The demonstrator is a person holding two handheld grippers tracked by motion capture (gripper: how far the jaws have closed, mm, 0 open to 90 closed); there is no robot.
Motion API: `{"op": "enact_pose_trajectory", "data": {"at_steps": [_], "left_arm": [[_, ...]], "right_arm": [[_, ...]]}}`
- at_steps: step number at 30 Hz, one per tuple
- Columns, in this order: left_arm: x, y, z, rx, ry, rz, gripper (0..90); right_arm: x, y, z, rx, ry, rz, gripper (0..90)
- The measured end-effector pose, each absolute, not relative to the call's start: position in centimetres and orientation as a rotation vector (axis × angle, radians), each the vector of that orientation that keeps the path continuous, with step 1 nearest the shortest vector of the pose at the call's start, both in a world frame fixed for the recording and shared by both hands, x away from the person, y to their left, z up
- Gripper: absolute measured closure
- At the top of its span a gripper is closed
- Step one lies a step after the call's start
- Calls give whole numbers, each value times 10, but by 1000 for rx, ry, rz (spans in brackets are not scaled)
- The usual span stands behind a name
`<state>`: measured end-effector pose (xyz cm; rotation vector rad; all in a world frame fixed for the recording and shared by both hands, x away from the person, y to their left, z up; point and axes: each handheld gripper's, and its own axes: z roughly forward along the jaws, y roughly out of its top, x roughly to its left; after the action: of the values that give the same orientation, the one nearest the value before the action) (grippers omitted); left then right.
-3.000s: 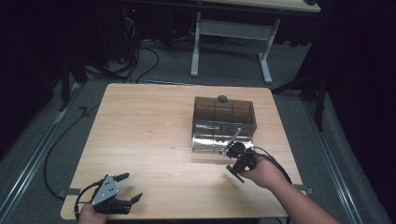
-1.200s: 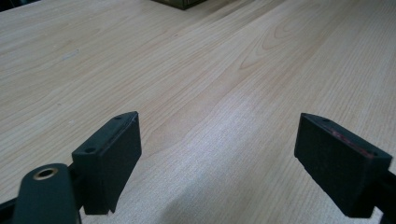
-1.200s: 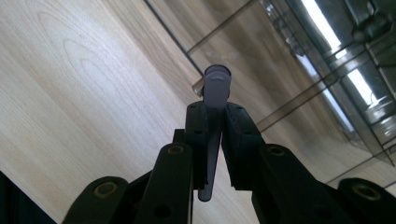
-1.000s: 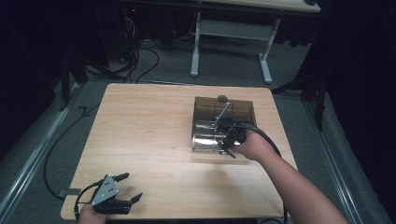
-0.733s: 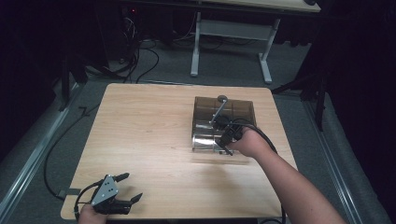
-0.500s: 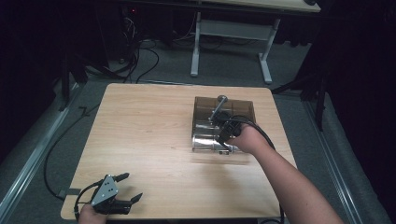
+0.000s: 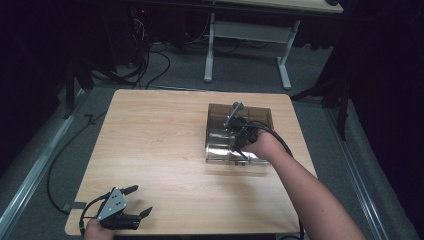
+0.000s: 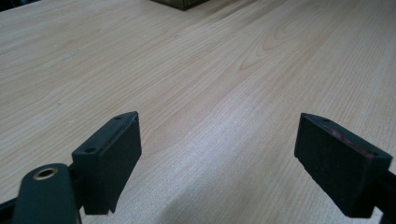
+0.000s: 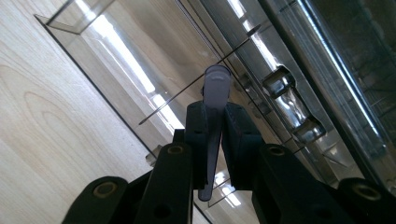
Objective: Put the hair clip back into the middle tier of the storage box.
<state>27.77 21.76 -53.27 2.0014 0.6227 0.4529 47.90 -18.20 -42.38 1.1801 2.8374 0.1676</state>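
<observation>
While the right gripper [image 9: 214,140] clamps a grey utensil [image 9: 215,88] over the clear organizer [image 7: 220,112] at right-centre for placing, the left gripper [image 8: 219,158] rests wide open, empty, lower left.

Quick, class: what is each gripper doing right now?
Left gripper: open, holding nothing.
Right gripper: shut on a slim grey rod.

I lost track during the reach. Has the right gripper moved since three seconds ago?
Yes. The right gripper, shut on a slim grey tool, went from the table in front of the clear organiser box to over the box, toward the table's far edge.
</observation>
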Motion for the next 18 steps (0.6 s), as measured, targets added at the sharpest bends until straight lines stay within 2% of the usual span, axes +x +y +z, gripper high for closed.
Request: {"op": "enact_pose_trajectory", "data": {"at_steps": [18], "left_arm": [[278, 217, -533, 2003, 621, 454, 151]], "right_arm": [[481, -187, -446, 1134, 2861, 140, 805]]}}
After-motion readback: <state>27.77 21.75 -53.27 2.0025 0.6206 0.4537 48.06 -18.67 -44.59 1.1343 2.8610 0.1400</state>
